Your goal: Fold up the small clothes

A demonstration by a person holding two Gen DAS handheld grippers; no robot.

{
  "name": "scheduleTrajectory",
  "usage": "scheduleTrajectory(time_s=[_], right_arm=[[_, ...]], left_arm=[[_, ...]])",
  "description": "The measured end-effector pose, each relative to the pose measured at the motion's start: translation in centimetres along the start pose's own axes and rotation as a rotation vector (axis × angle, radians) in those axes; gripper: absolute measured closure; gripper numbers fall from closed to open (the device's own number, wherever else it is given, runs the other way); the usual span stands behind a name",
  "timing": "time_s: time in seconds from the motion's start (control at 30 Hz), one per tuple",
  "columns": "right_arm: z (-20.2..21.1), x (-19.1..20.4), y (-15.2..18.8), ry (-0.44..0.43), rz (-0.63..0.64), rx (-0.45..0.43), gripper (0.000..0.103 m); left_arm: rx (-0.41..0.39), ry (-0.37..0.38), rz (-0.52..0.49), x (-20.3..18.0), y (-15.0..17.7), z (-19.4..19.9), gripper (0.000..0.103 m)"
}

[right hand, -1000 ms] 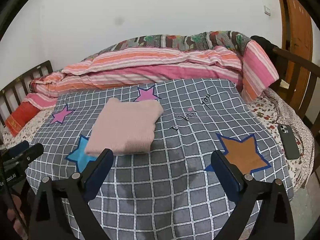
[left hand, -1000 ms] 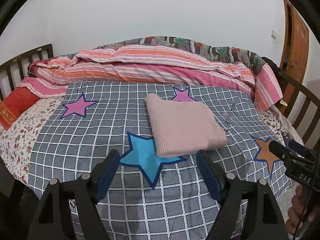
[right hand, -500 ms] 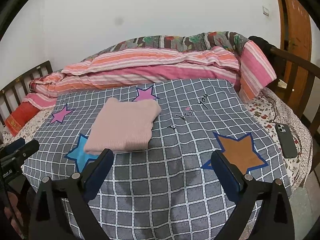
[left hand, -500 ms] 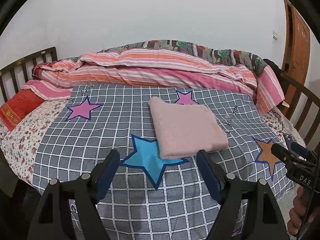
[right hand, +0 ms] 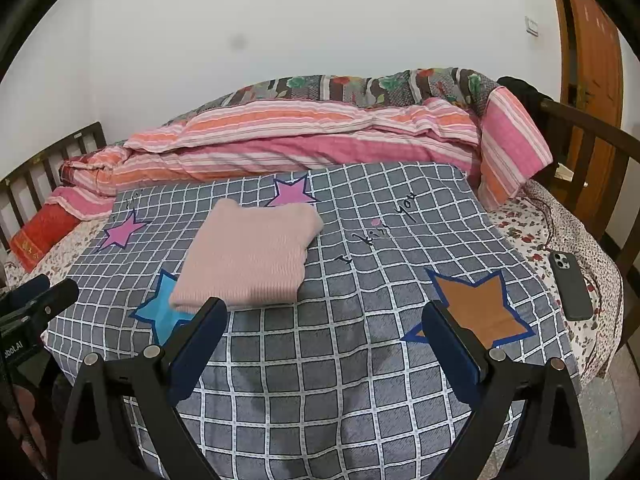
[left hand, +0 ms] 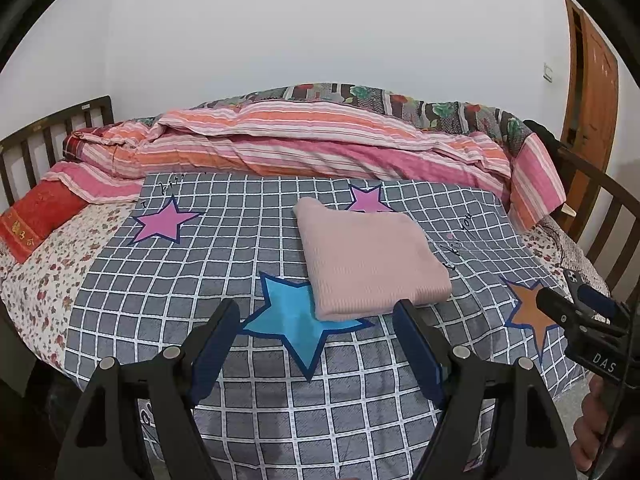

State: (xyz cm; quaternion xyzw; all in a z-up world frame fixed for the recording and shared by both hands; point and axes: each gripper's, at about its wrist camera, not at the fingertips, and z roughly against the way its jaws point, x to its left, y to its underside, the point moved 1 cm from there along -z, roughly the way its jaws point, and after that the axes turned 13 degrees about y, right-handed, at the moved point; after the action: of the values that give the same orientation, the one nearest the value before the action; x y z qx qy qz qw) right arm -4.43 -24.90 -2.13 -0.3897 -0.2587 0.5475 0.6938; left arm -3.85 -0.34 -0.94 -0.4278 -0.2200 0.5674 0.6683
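Left tongs (left hand: 316,322) up close: matte black angular arms, each tipped with a long dark-blue pad, round silver screw heads dotted along the frame. Right tongs (right hand: 324,320), same build — black struts, blue pads, silver screws. Seen from the left wrist, the right tongs' body carries white lettering "DAS", and bare fingers (left hand: 592,440) wrap the black handle beneath.
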Motion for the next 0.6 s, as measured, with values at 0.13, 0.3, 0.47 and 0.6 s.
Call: scheduleTrajectory(time_s=[0.13, 0.3, 0.47, 0.6], right_arm=[[0.01, 0.05, 0.02, -0.003, -0.001, -0.002, 0.006], [0.08, 0.01, -0.07, -0.005, -0.002, -0.007, 0.006], [0.25, 0.05, -0.17, -0.005, -0.003, -0.011, 0.006], [0.35, 0.09, -0.22, -0.005, -0.001, -0.011, 0.006]], left_arm=[[0.001, -0.004, -0.002, -0.07, -0.05, 0.05, 0.025], [0.001, -0.004, -0.005, -0.02, -0.09, 0.05, 0.026], [-0.002, -0.005, -0.006, -0.04, -0.17, 0.06, 0.025], [-0.002, -0.004, -0.003, -0.13, -0.24, 0.10, 0.026]])
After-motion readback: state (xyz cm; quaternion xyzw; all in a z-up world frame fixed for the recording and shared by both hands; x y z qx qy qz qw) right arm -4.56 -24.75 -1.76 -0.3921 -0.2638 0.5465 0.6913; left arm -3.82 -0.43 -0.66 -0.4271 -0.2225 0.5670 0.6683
